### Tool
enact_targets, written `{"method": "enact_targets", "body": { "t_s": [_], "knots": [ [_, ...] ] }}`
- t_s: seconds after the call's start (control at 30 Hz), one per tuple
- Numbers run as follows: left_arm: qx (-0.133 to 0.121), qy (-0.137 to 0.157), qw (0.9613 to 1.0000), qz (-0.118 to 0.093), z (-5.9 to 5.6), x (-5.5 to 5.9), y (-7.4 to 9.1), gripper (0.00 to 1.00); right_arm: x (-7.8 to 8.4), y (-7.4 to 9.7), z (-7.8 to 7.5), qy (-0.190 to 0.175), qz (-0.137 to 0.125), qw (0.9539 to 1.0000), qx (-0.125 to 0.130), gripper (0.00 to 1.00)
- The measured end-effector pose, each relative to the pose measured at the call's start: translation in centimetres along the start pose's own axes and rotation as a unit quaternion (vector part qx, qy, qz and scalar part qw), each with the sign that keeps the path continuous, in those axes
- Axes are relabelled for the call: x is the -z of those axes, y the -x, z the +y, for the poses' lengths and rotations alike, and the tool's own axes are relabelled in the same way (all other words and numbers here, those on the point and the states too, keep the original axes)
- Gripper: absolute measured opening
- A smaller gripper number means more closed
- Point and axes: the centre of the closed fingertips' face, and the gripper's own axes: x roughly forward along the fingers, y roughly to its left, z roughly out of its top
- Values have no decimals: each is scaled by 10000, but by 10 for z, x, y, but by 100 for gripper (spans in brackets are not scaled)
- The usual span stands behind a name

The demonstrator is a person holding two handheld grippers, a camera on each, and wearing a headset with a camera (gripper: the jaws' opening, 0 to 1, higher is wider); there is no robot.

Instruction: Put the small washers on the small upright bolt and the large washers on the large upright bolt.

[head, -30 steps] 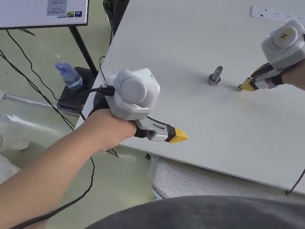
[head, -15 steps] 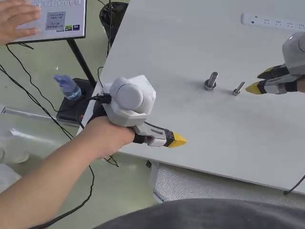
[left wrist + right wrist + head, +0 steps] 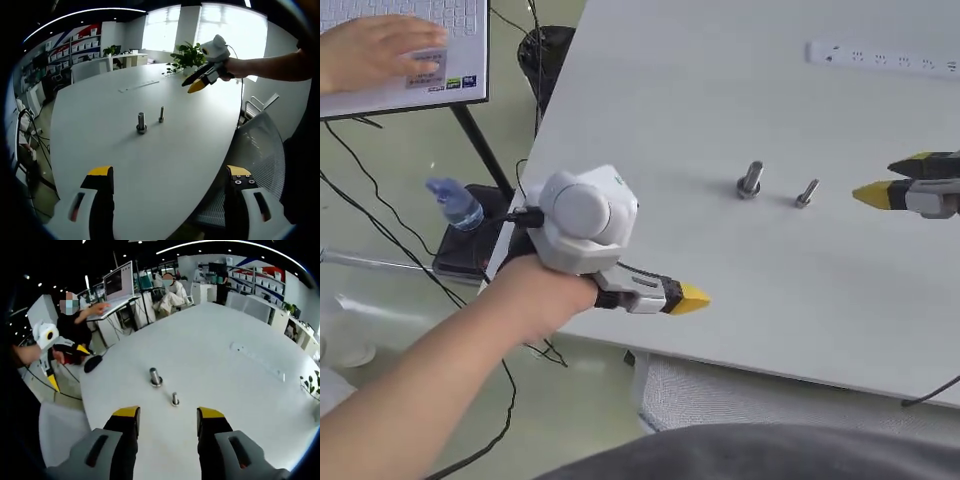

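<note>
1. A white table (image 3: 720, 80) fills most of the head view, with a white power strip (image 3: 880, 58) lying along its far right side.
2. Two metal bolts stand upright near the middle of the table. The large bolt (image 3: 750, 180) is on the left and the small bolt (image 3: 806, 193) is just to its right. They are close together but not touching.
3. The large bolt is wider at its foot. Whether that is the bolt's own head or a washer cannot be told.
4. The left gripper (image 3: 688, 297) is white with yellow tips and is held in a person's hand at the near left edge of the table. It points right, well apart from the bolts. In the left gripper view its jaws are spread wide with nothing between them, and both bolts sit far ahead of them on the table top.
5. The right gripper (image 3: 892, 178) comes in from the right edge of the head view with its yellow tips pointing left toward the small bolt. It is near that bolt but clearly apart from it. Its jaws are parted and hold nothing; in the right gripper view the small bolt stands just beyond the gap between them, with the large bolt a little farther off.
6. Off the table at the far left, another person's hand (image 3: 380, 45) rests on a laptop (image 3: 440, 70) set on a stand.
7. Below the laptop, a clear water bottle (image 3: 455, 200) lies on a black box among black cables — all on a pale green floor.
8. A mesh chair back (image 3: 720, 385) shows under the near edge of the table.
</note>
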Motion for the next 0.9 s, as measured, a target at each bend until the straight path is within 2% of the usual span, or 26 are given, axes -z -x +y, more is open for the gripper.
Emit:
{"method": "enact_targets", "body": {
  "t_s": [0.13, 0.2, 0.3, 0.33, 0.4, 0.47, 0.53, 0.67, 0.8, 0.9],
  "knots": [
    [-23, 67, 9999, -89, 0, -5, 3, 92, -2, 12, 13, -192, -349, 9992, -105, 48],
    [-24, 61, 9999, -89, 1, -4, 3, 92, -1, 15, 19, -573, -436, 9972, -191, 49],
    [-53, 113, 9999, -108, 0, -4, 6, 93, -1, 26, 24, -581, -694, 9957, -203, 50],
    [-37, 159, 9998, -141, 0, -6, 7, 93, 1, 31, 21, -637, -756, 9948, -225, 51],
    [-24, 218, 9993, -288, -3, -12, 10, 94, 2, 38, 25, -701, -895, 9933, -224, 53],
    [-57, 157, 9994, -292, -4, -14, 11, 94, 6, 42, 31, -842, -898, 9920, -271, 56],
    [-24, 168, 9994, -299, -7, -15, 11, 94, 11, 48, 37, -838, -899, 9921, -233, 58],
    [36, 256, 9990, -356, -11, -16, 10, 94, 18, 58, 44, -882, -1069, 9902, -173, 61],
    [86, 317, 9986, -414, -13, -17, 10, 95, 28, 63, 49, -884, -1056, 9904, -150, 63],
    [109, 349, 9984, -426, -15, -15, 11, 95, 34, 69, 55, -880, -1140, 9895, -158, 68]
  ]
}}
